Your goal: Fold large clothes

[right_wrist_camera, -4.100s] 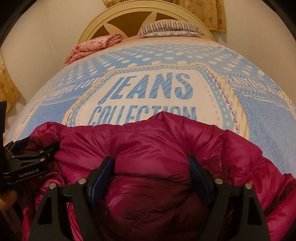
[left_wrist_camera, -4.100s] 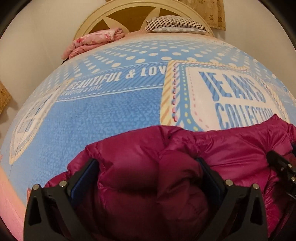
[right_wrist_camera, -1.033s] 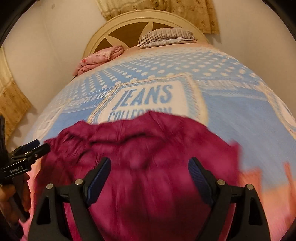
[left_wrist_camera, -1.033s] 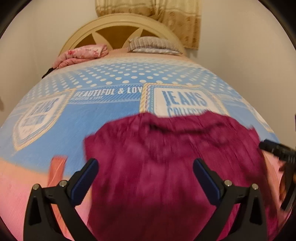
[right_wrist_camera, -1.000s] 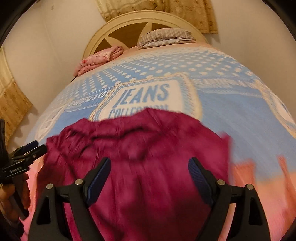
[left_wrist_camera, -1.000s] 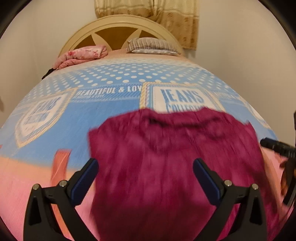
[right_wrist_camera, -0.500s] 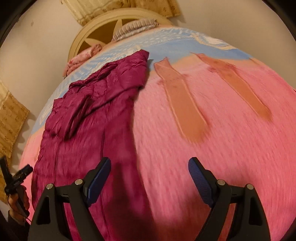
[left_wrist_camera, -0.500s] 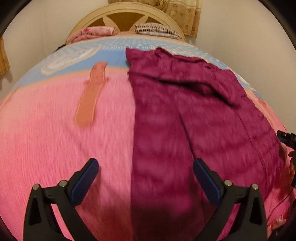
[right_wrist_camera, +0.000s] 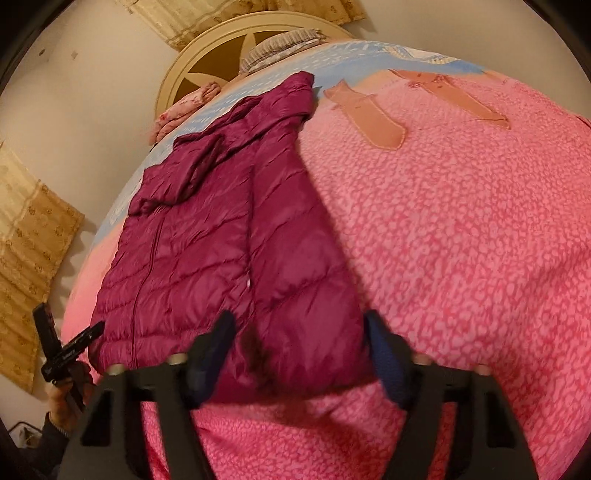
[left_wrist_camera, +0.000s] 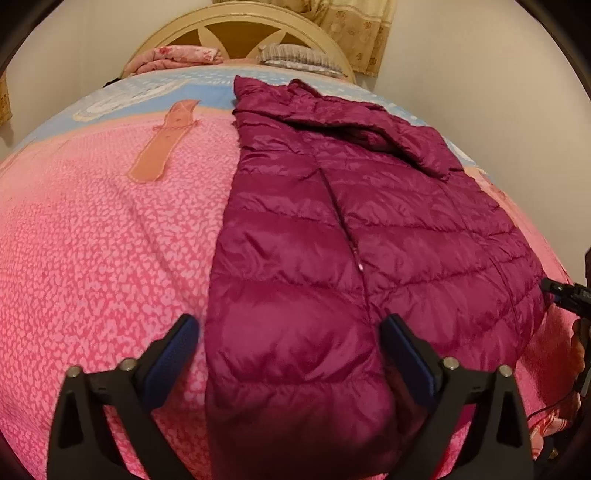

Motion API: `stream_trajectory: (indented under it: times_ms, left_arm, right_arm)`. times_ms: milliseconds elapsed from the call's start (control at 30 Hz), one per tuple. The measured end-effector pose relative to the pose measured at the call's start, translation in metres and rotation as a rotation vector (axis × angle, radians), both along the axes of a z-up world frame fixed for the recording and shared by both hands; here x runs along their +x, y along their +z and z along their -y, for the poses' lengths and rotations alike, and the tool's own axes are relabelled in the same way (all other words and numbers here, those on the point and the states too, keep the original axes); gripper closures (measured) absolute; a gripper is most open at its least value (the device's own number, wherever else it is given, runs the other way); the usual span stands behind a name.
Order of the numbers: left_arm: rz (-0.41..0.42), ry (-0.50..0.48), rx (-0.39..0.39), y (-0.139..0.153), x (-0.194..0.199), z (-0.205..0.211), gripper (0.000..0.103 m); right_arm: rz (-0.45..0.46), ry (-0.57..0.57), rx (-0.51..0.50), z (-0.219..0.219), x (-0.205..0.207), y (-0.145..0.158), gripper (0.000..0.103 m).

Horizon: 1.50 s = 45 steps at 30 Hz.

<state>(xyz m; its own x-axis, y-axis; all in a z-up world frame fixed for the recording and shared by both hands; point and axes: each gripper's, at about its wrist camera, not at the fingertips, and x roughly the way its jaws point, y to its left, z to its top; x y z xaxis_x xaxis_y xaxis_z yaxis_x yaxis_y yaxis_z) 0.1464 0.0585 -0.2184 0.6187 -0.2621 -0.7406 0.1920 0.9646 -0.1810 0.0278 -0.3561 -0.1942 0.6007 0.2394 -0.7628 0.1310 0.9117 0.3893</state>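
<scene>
A magenta puffer jacket (left_wrist_camera: 332,229) (right_wrist_camera: 207,240) lies flat and lengthwise on the pink blanket (left_wrist_camera: 92,240) (right_wrist_camera: 461,240), collar toward the headboard and zip down the middle. My left gripper (left_wrist_camera: 290,326) hovers over the hem's left corner. Its jaws stand wide and are closing a little; one finger is beside the jacket's edge, the other over the fabric. My right gripper (right_wrist_camera: 299,319) is at the hem's right corner with that corner between its jaws, which are closing; the pads are blurred and show no pinch. Each view catches the other gripper at its edge (left_wrist_camera: 565,295) (right_wrist_camera: 70,350).
A cream headboard (left_wrist_camera: 236,29), a striped pillow (left_wrist_camera: 295,55) and a folded pink quilt (left_wrist_camera: 177,57) are at the bed's far end. A blue printed sheet (left_wrist_camera: 207,88) shows beyond the blanket. A yellow curtain (right_wrist_camera: 29,240) hangs left; a hand (right_wrist_camera: 62,395) holds the left gripper.
Both grippers have drawn back from the collar end to the hem, and the jacket now lies stretched out full length. The right jaws stand narrower than before.
</scene>
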Motion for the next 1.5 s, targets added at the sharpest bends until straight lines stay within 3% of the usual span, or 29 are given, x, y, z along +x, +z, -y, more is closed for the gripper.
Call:
stream_trajectory:
  times_ms: [33,67,133,233,367,433,567,667,733,800,900,967,1033,1133,1200,1300,1400,1500]
  left_arm:
    - [0.010,-0.001,0.013,0.001,-0.002,0.000,0.013]
    - [0.019,-0.004,0.020,0.001,-0.005,0.000,0.015]
    - [0.039,0.000,0.032,0.004,-0.011,-0.004,0.033]
    - [0.053,-0.001,0.049,0.011,-0.019,-0.008,0.050]
    - [0.031,0.026,0.036,0.011,-0.024,-0.009,0.048]
    - [0.018,0.023,0.043,0.008,-0.024,-0.005,0.034]
    - [-0.003,0.053,0.042,0.001,-0.024,-0.007,0.015]
    - [-0.025,0.064,-0.022,-0.004,-0.021,-0.016,0.013]
    - [-0.029,0.064,-0.053,-0.007,-0.020,-0.019,0.015]
    - [-0.016,0.035,-0.067,-0.006,-0.023,-0.018,0.025]
    - [-0.006,0.019,-0.014,-0.001,-0.026,-0.014,0.039]
    - [-0.007,0.013,-0.009,0.004,-0.030,-0.015,0.052]
    - [-0.009,0.005,0.007,0.010,-0.033,-0.018,0.079]
    - [-0.022,-0.025,0.011,0.014,-0.039,-0.019,0.093]
    - [-0.034,-0.056,-0.043,0.018,-0.043,-0.020,0.096]
    - [-0.001,-0.095,-0.198,0.034,-0.053,-0.030,0.098]
    - [0.074,-0.123,-0.244,0.060,-0.064,-0.037,0.098]
    - [0.133,-0.156,-0.337,0.087,-0.074,-0.049,0.098]
  right_arm:
    - [-0.002,-0.001,0.020,0.002,0.000,-0.001,0.068]
    - [-0.007,0.000,0.064,0.005,0.000,-0.003,0.077]
    - [-0.012,-0.001,0.113,0.006,-0.002,-0.007,0.084]
    - [0.004,0.020,0.121,0.000,-0.005,-0.004,0.088]
    - [0.022,0.032,0.102,-0.008,-0.011,0.002,0.088]
    - [0.026,0.036,0.079,-0.011,-0.014,0.002,0.088]
    - [0.039,0.010,0.132,-0.006,-0.017,0.000,0.088]
    - [0.039,0.007,0.110,-0.006,-0.017,0.000,0.087]
    - [0.042,0.009,0.109,-0.006,-0.014,-0.001,0.080]
    - [0.035,0.001,0.154,-0.004,-0.010,-0.007,0.067]
    - [0.038,0.008,0.198,0.000,-0.009,-0.013,0.067]
    - [0.036,0.027,0.183,-0.002,-0.010,-0.008,0.084]
    - [0.057,0.036,0.178,-0.003,-0.013,-0.001,0.090]
    - [0.083,0.051,0.167,-0.006,-0.018,0.010,0.094]
    - [0.093,0.063,0.178,-0.007,-0.020,0.014,0.095]
    - [0.099,0.084,0.205,-0.010,-0.022,0.020,0.096]
    - [0.120,0.115,0.250,-0.014,-0.029,0.031,0.096]
    - [0.152,0.139,0.296,-0.014,-0.043,0.047,0.097]
